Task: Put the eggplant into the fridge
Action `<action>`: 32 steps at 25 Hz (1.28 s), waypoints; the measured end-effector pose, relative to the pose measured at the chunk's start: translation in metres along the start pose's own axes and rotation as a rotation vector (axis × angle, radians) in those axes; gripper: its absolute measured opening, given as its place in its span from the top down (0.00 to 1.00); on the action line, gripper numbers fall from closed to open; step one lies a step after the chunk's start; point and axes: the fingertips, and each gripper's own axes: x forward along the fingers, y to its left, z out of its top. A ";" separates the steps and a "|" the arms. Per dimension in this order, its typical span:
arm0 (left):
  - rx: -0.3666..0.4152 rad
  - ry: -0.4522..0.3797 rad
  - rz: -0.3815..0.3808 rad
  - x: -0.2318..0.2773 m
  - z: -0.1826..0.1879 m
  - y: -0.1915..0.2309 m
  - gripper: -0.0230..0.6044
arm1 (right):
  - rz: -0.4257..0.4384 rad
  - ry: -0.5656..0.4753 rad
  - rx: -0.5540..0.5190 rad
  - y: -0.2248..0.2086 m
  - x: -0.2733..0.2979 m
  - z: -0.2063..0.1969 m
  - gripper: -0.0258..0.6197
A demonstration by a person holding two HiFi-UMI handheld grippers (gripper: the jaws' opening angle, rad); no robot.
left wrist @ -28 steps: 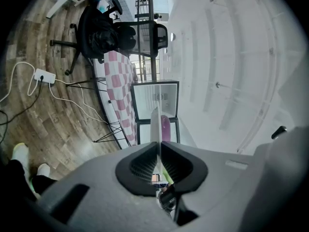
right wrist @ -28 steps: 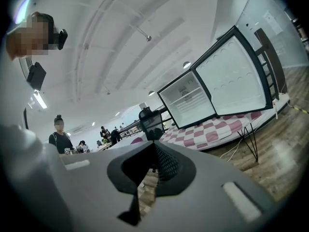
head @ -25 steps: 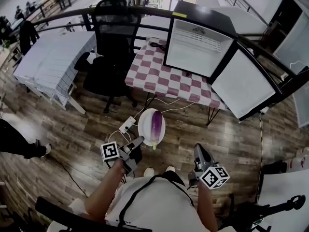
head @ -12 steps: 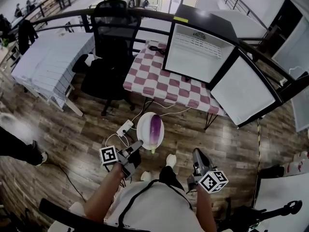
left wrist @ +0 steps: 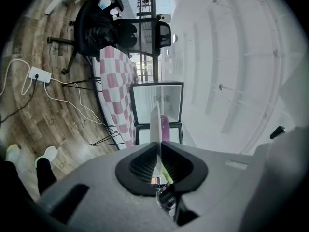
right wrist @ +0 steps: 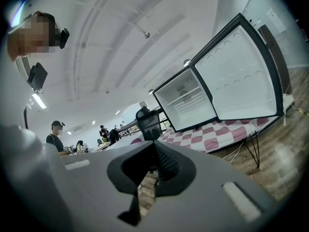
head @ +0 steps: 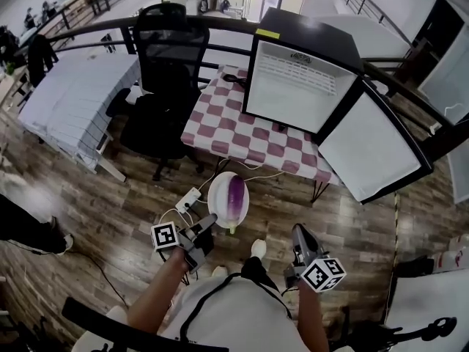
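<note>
Open-plan office: swivel chair (head: 171, 46), desks (head: 73, 94)

Chair (head: 167, 64): black, mesh back, upper left of centre in the head view, just beside the left end of the surface.
Surface (head: 242, 134): red-and-white checked cloth, thin black legs, centre of the frame.
White table (head: 69, 97): long, at the left edge, apart from the chair.
Power strip (head: 188, 199): white, on the floor below the surface, with white cables looping from it.
Floor (head: 110, 211): dark wood planks.
Railing (head: 95, 31): black bar across the top, behind the chair.
People (right wrist: 57, 134): several standing far off, left middle of the right gripper view.
</note>
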 end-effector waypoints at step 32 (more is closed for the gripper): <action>0.023 -0.108 0.004 0.226 -0.008 -0.004 0.90 | 0.139 0.102 -0.012 -0.191 0.059 0.115 0.95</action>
